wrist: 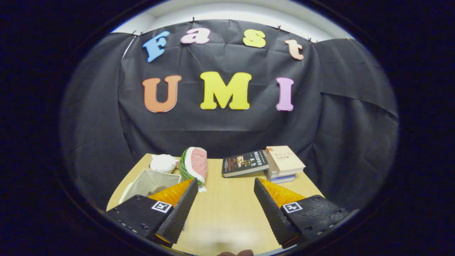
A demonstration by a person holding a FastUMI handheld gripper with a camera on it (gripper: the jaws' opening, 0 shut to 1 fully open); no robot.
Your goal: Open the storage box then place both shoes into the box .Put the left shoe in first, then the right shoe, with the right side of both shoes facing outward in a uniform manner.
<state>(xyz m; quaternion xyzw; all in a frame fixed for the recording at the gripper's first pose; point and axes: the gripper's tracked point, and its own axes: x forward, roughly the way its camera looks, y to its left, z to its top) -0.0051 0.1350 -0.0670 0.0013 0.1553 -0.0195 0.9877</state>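
Observation:
My gripper (225, 184) stands open above the wooden table (227, 199), and there is nothing between its two black ribbed fingers (183, 208). Just beyond the left finger sits the white storage box (151, 182), with its top open and something dark on its floor. A blurred pale shape (222, 235), low between the fingers near the table's front, is too smeared to identify. I cannot make out any shoe clearly.
A plush watermelon slice (193, 165) stands behind the box, with a white soft object (163, 163) to its left. A dark book (245, 163) and a stack of books (284, 163) lie at the far right. Black cloth walls the booth.

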